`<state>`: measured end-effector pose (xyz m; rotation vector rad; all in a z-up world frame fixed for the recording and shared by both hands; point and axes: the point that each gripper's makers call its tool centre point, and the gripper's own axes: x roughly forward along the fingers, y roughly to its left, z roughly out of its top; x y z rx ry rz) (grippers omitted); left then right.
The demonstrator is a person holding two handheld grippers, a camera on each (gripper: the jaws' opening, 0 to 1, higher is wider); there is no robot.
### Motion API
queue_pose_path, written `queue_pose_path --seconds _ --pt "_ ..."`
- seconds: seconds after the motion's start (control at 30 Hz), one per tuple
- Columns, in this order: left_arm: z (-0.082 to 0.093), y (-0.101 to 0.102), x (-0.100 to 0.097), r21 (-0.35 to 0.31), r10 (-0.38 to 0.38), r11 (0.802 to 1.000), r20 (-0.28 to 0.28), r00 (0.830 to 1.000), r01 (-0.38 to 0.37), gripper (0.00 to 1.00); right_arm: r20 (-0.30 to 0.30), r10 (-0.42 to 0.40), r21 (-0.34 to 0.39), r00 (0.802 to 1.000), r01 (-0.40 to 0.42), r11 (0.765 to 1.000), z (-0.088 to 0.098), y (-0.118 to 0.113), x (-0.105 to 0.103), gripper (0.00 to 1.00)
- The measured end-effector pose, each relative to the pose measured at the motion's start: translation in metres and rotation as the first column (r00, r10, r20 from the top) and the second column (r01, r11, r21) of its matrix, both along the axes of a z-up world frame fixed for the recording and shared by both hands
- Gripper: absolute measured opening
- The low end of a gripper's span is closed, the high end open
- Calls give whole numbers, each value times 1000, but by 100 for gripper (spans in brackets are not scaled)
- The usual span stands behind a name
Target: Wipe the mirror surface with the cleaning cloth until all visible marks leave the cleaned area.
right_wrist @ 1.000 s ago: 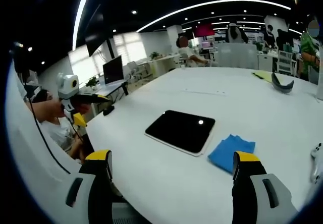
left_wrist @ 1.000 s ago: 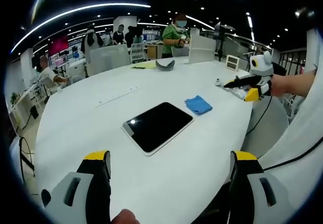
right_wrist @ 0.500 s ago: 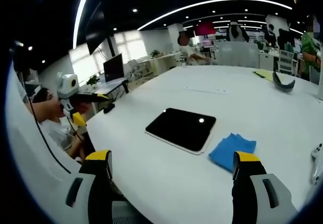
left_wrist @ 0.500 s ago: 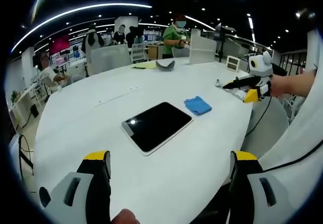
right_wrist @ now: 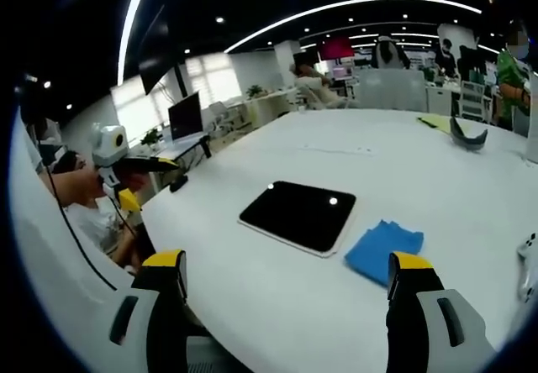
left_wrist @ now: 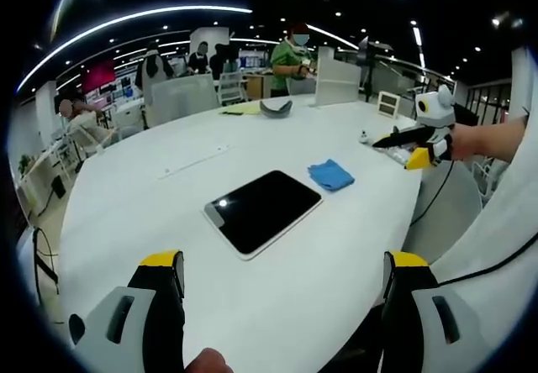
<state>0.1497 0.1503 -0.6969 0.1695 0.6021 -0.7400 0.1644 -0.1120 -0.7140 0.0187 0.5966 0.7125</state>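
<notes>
The white tabletop [left_wrist: 168, 222] is a broad rounded slab, and the dark mirror [left_wrist: 263, 211] lies flat near its middle, glossy enough to throw back a ceiling light. The blue cleaning cloth [left_wrist: 330, 174] lies crumpled just beside the mirror, not touching it, and nothing grips either one. Beyond the mirror, the left gripper view takes in a person in a green top [left_wrist: 290, 64] standing at the far edge, a grey curved object [left_wrist: 275, 107] and a yellow sheet [left_wrist: 239, 110] near that edge, an upright white panel [left_wrist: 336, 77], and a thin pale strip [left_wrist: 195, 161] lying on the tabletop; the right hand-held gripper [left_wrist: 412, 148] enters from the side, held in a hand [left_wrist: 471, 142], its yellow-tipped jaws close together, though whether they are clenched cannot be told there. The right gripper view looks across the mirror [right_wrist: 298, 214] and cloth [right_wrist: 383, 250] the other way, toward bright windows [right_wrist: 206, 83], a monitor [right_wrist: 186, 116] and a seated person [right_wrist: 313, 81], with the left hand-held gripper [right_wrist: 126, 190] off to the side of the mirror. In each view that camera's own hand-held gripper, left [left_wrist: 282, 285] and right [right_wrist: 286, 285], stands released, jaws spread wide over the near tabletop, short of the mirror. The room is a large open office with a black ceiling and long curved light strips [right_wrist: 361, 7].
</notes>
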Motion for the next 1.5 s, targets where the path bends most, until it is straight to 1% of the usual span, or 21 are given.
queue_pose_path --seconds 0.03,0.07,0.1,0.17,0.2,0.27,0.33,0.57,0.63,0.7,0.77,0.87,0.97,1.13,1.27,1.33,1.5 --pt "-1 0 0 7 -2 1000 0 1000 2 99 -9 5 -61 1000 -6 998 -7 -6 -1 100" --pt "-2 1 0 8 -2 1000 -1 1000 2 99 1 17 -91 1000 -17 996 -10 -7 -1 100" --pt "-2 1 -1 9 -2 1000 -1 1000 2 99 6 21 -97 1000 -21 995 -11 -6 -2 100" --pt "-1 0 -1 4 1 1000 -3 1000 -1 99 -14 12 -53 1000 -13 998 -9 -1 -4 100" --pt "-1 0 -1 -2 4 1000 -6 1000 -4 99 -14 6 -47 1000 -7 999 -9 -1 -3 100" --pt "0 0 1 -33 19 999 -16 1000 -19 99 -17 12 -53 1000 -12 999 -12 0 -4 100" --pt "-1 0 0 -12 13 1000 -12 1000 -13 99 -20 15 -46 1000 -16 999 -12 1 -5 100" --pt "1 0 2 -12 13 1000 -10 1000 -14 99 -18 23 -34 1000 -23 999 -9 1 -5 100" --pt "1 0 2 -8 10 1000 -8 1000 -11 99 -22 22 -40 1000 -23 999 -9 0 -6 100" --pt "0 0 2 -6 9 1000 -8 1000 -9 99 -30 15 -48 999 -17 999 -11 -2 -7 100" --pt "-2 0 1 0 8 1000 -12 1000 -8 99 -24 5 -36 1000 -6 999 -8 -1 -5 100" --pt "-2 0 1 2 7 1000 -13 1000 -7 99 -24 25 -74 999 -26 997 -13 -1 -7 100" --pt "-3 -1 1 9 2 1000 -15 1000 -2 99 -32 33 -58 999 -35 998 -13 1 -10 100" --pt "-3 -1 1 7 3 1000 -15 1000 -3 99 -32 14 -29 999 -15 999 -9 -1 -7 100" --pt "-4 -3 1 9 -1 1000 -15 1000 1 99 -31 27 -44 999 -28 999 -10 0 -8 100" --pt "-4 -3 2 11 -1 1000 -15 1000 1 99 -33 26 -30 999 -27 999 -10 1 -9 100" --pt "-4 -3 2 13 2 1000 -14 1000 -1 99 -38 33 -34 999 -34 999 -13 1 -10 99"
